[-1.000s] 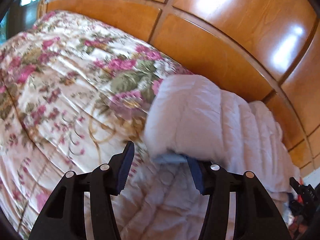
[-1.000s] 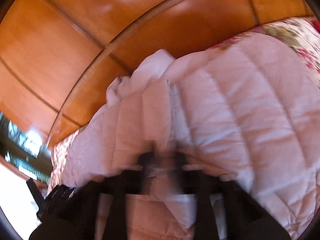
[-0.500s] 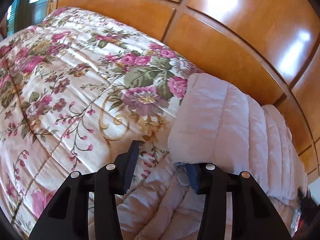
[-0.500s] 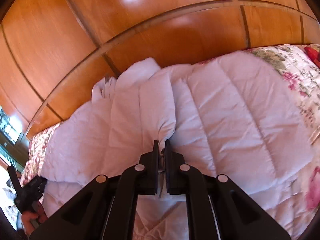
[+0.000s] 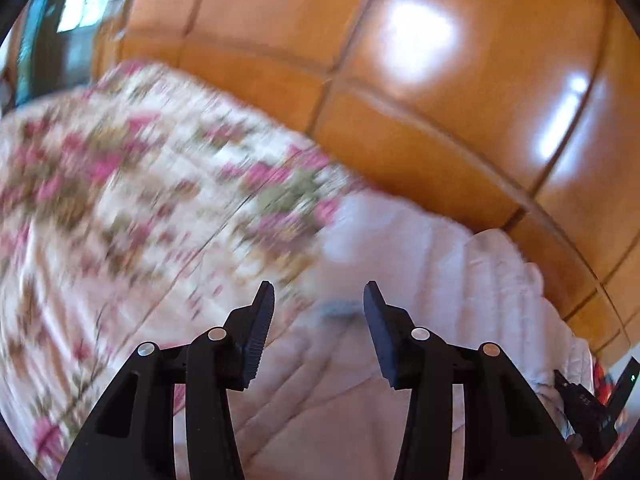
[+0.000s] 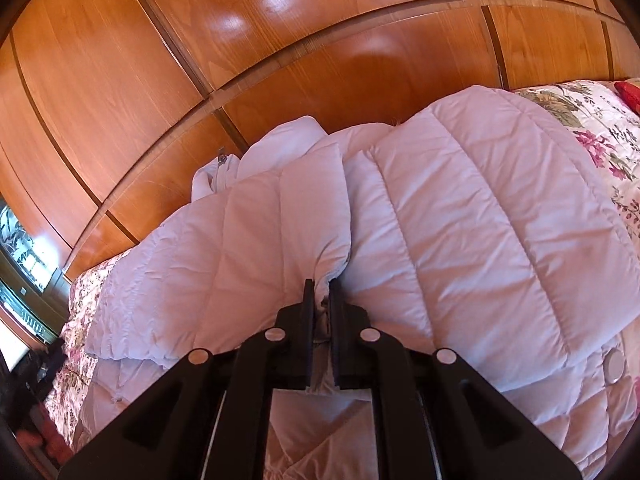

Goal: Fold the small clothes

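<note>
A pale lilac quilted jacket [image 6: 460,216] lies on the floral bed, folded over itself with one padded part [image 6: 256,232] laid along its left side. My right gripper [image 6: 321,290] is shut on the near edge of that padded part, with cloth pinched between its pads. In the left wrist view the same jacket [image 5: 420,252] shows blurred at lower right. My left gripper [image 5: 319,294] hangs open just above and short of the jacket's folded corner, with nothing between its fingers.
A floral quilted bedspread [image 5: 120,208] covers the bed. Glossy wooden panels [image 6: 280,52] stand right behind the jacket. A window [image 5: 76,12] is at far left. The other gripper's black body [image 5: 592,408] shows at the lower right edge.
My left gripper pulled back and rose away from the jacket's folded corner, open throughout. My right gripper stayed shut on the padded edge and settled a little lower.
</note>
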Demonstrator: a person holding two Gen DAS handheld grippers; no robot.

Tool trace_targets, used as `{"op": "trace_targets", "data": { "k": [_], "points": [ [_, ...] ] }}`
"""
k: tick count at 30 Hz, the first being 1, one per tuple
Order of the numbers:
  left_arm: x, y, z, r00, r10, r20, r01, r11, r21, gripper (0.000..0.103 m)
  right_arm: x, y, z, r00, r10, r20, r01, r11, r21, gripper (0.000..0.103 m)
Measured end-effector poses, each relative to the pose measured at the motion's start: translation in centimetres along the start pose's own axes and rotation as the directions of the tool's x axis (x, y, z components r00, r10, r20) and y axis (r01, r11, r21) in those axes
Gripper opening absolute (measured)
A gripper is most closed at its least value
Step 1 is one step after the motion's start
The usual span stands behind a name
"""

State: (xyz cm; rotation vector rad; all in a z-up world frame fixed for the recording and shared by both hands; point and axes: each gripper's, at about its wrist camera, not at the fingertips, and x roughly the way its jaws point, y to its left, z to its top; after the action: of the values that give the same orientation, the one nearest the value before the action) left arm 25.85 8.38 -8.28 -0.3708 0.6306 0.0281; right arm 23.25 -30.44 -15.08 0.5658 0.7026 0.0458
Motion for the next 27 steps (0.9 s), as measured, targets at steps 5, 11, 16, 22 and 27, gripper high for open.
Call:
{"op": "trace_targets", "data": {
  "k": [5, 11, 16, 22, 27],
  "points": [
    [3.7, -6.5, 2.1, 0.998, -0.058, -0.019, 0.061, 0.976, 0.209, 0.045, 0.2, 0.6, 0.0, 1.000, -0.024, -0.005, 0.024, 0.999, -0.029, 0.007],
    [11.1, -6.1, 1.6, 0.981, 0.176, -0.084, -0.143, 0.943, 0.301, 0.041, 1.0, 1.3, 0.1, 1.000, -0.008, -0.024, 0.006, 0.998, -0.065, 0.012],
    [13.0, -2.5, 1.0, 0.977, 0.157, -0.144, -0.131, 0.975, 0.178, 0.043, 2.1, 1.6, -0.1, 0.997, -0.061, -0.046, 0.057, 0.994, -0.095, 0.011],
    [13.7, -2.9, 0.7, 0.970, 0.197, -0.142, -0.166, 0.964, 0.207, 0.050, 2.2, 1.2, 0.1, 0.997, -0.052, -0.054, 0.048, 0.996, -0.076, 0.011],
    [10.2, -1.8, 0.3, 0.966, 0.173, -0.190, -0.148, 0.979, 0.139, 0.082, 1.8, 1.3, 0.2, 0.998, -0.043, -0.054, 0.039, 0.997, -0.073, 0.014]
  ]
}}
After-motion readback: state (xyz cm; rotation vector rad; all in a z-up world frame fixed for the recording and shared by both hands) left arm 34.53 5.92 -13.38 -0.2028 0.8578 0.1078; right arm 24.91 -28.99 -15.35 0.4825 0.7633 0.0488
